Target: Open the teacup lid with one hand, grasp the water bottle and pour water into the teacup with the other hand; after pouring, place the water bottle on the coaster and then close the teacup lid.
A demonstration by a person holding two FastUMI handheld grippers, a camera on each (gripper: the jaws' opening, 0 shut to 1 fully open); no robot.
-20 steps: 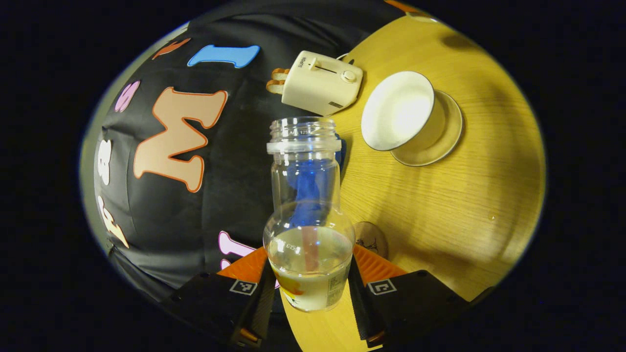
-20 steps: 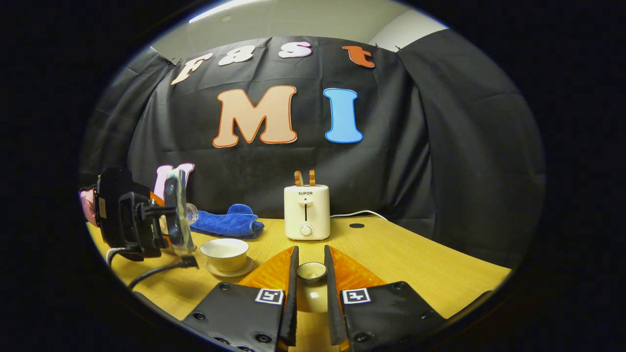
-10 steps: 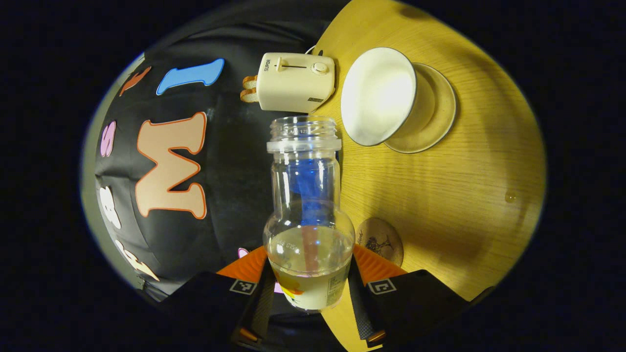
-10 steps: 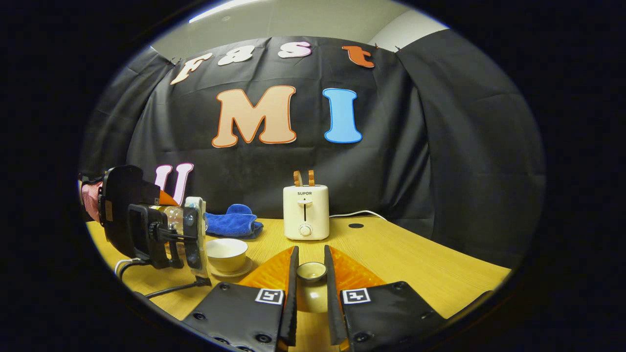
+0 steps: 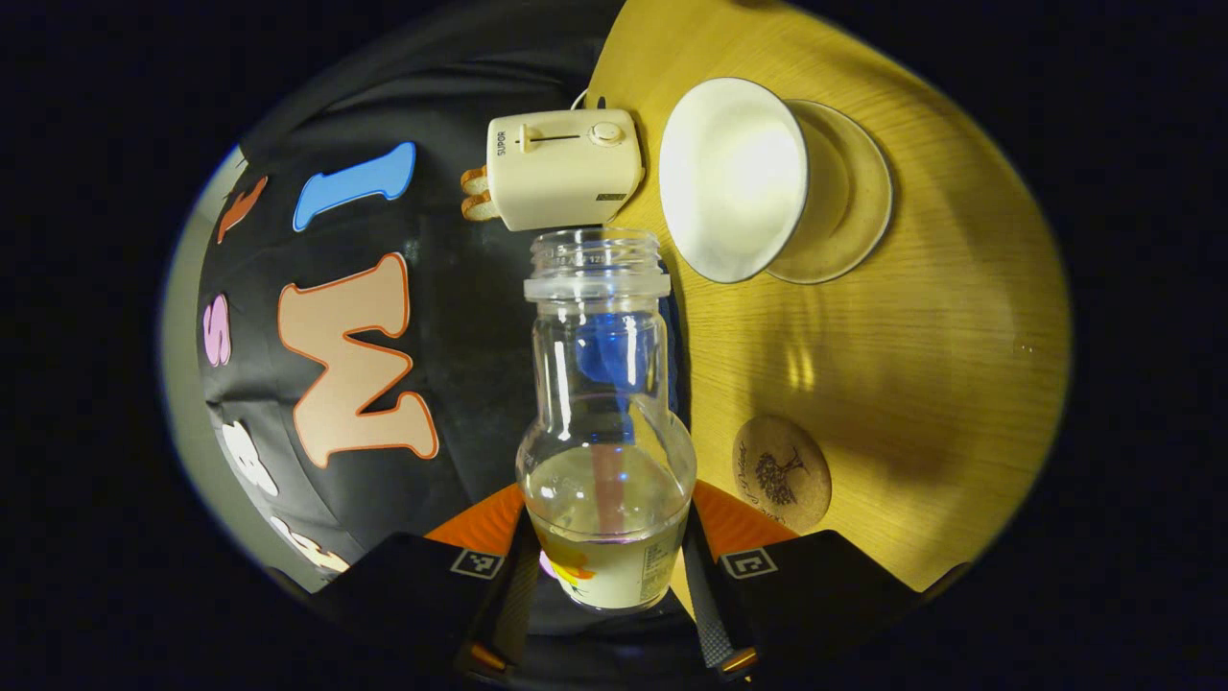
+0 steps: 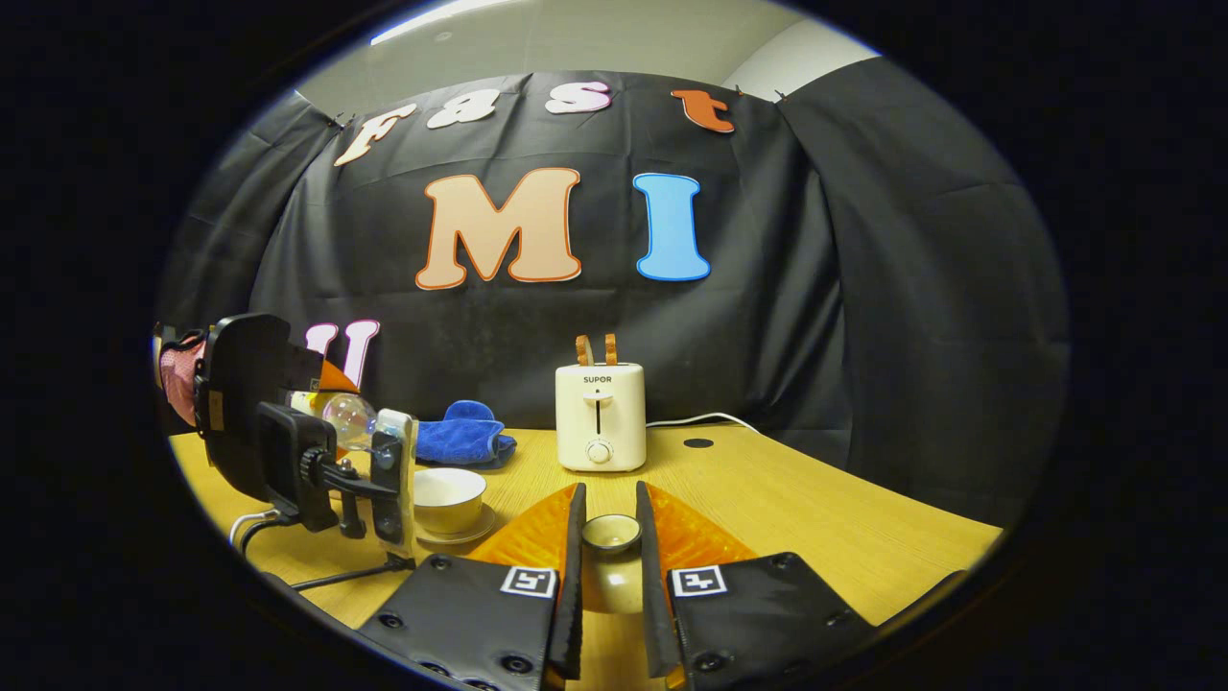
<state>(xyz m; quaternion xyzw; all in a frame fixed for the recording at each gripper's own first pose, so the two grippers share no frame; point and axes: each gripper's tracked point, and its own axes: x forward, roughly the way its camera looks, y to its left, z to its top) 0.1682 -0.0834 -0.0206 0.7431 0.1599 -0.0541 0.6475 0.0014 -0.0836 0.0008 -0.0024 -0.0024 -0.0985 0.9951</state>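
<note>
My left gripper [image 5: 604,526] is shut on the base of a clear, uncapped water bottle [image 5: 602,384] with a little water at its bottom. The bottle lies tipped on its side, its mouth near the rim of the lidless white teacup [image 5: 734,178] on its saucer [image 5: 859,197]. A round cork coaster [image 5: 782,473] lies on the table nearer my fingers. In the right gripper view, my right gripper [image 6: 609,513] is shut on the knob of the teacup lid [image 6: 611,533], held above the table. Further left, the left gripper [image 6: 288,441] holds the bottle [image 6: 347,418] beside the teacup [image 6: 448,497].
A cream toaster [image 6: 600,417] with toast stands at the back of the wooden table [image 6: 815,518], its cord trailing right. A blue cloth [image 6: 460,437] lies behind the teacup. The left gripper's cable [image 6: 326,578] runs over the table's near left.
The left gripper has rolled further and moved right toward the teacup, tipping the bottle more. The right gripper has stayed still with the lid.
</note>
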